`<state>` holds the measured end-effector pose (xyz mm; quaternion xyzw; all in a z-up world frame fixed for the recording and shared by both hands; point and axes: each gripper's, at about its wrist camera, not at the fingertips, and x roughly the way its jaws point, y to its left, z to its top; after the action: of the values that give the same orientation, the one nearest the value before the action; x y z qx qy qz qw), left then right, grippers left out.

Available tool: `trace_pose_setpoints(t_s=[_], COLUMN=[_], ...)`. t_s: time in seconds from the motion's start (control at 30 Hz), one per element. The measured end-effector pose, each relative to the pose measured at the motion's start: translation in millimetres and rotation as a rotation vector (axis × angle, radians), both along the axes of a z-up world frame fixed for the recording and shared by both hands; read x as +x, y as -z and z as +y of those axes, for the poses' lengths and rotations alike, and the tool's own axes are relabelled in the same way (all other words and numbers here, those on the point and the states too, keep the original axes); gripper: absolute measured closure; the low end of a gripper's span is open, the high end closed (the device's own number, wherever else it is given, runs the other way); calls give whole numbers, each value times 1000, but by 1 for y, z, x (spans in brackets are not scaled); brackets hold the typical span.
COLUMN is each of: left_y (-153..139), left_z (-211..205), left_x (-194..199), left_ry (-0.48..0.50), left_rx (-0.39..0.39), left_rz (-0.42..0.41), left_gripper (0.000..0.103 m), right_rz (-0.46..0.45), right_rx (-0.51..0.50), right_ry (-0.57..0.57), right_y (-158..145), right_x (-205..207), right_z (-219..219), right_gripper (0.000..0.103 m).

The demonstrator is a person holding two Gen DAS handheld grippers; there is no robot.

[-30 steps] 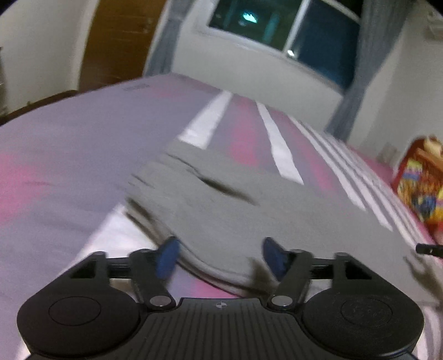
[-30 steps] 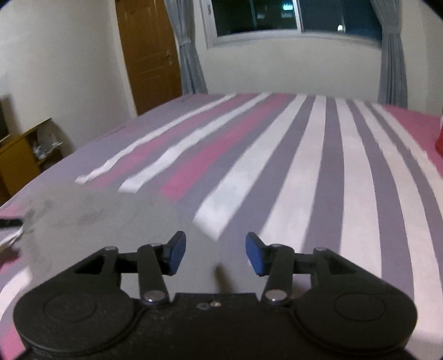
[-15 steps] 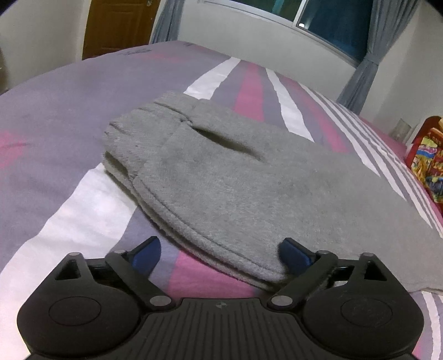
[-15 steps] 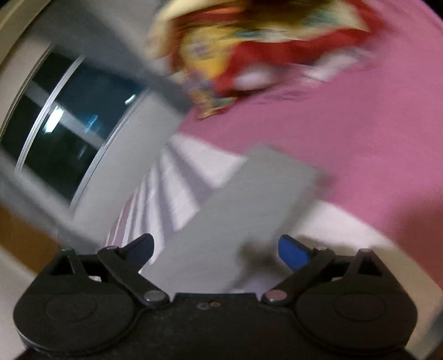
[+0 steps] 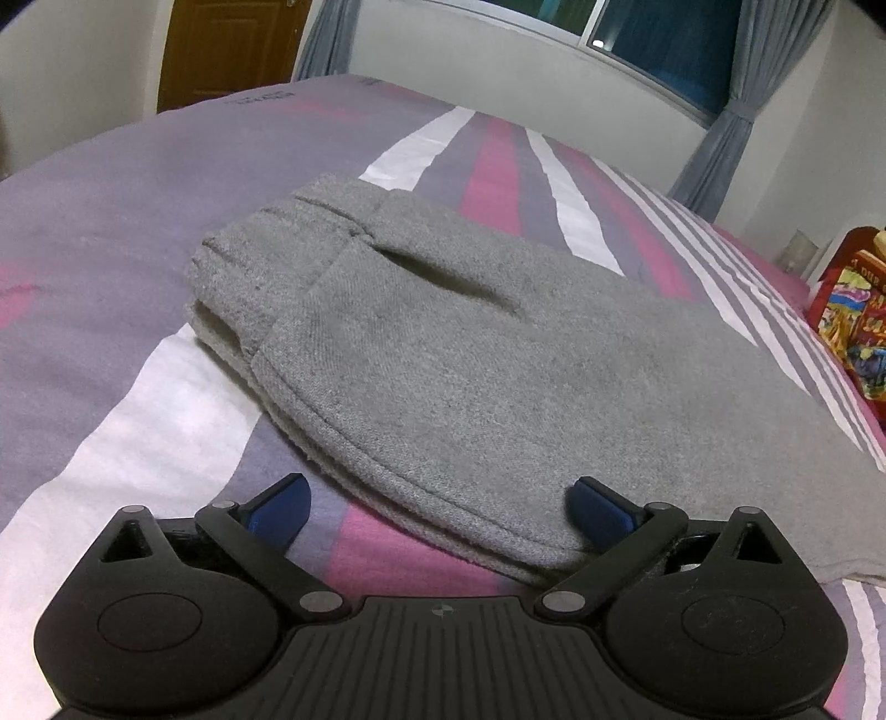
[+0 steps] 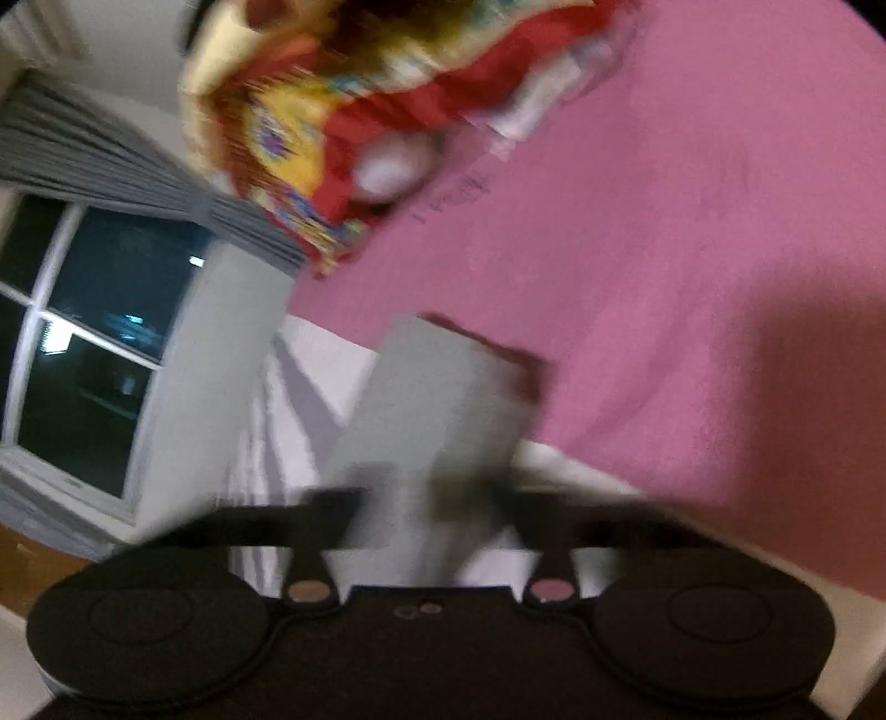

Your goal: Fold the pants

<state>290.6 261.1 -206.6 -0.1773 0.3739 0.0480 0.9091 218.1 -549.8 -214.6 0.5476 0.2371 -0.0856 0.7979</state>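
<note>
Grey pants [image 5: 470,343] lie folded lengthwise on the striped bed [image 5: 111,232], waistband at the far left. My left gripper [image 5: 437,495] hovers low at their near folded edge. Its jaws are opening wide; the edge lies between the blue pads and is not pinched. In the right wrist view everything is smeared. The leg end of the pants [image 6: 443,387] lies on the pink part of the bed [image 6: 692,277]. My right gripper [image 6: 437,498], rolled on its side, is closing with that leg end between its blurred fingers, which still show a gap.
A red and yellow patterned bundle [image 5: 853,315] sits at the bed's right edge, and the same bundle [image 6: 332,111] is just beyond the leg end. A dark window [image 5: 664,50], grey curtains and a brown door [image 5: 221,50] line the far wall.
The left jaws have spread wider around the pants' near edge. The right gripper swung from the striped middle of the bed to the leg end, rolled over, and its jaws came inward.
</note>
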Motion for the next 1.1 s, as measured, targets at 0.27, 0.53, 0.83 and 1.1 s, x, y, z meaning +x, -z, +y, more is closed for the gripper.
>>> trace_pose_setpoints(t_s=[0.27, 0.53, 0.83, 1.1], left_y=[-1, -7, -19, -30], left_z=[0, 1, 55, 63], left_x=[1, -2, -24, -13], left_ry=[0, -12, -235, -167], left_rx=[9, 16, -114, -76], left_rz=[3, -3, -171, -216], left_gripper=[4, 4, 66, 78], right_rz=[-252, 34, 3, 8], right_rx=[-291, -130, -156, -185], right_ry=[-78, -64, -122, -124], right_y=[-97, -9, -13, -20], right_x=[-3, 17, 18, 25], right_z=[17, -9, -8, -2], right_gripper=[97, 90, 77, 68])
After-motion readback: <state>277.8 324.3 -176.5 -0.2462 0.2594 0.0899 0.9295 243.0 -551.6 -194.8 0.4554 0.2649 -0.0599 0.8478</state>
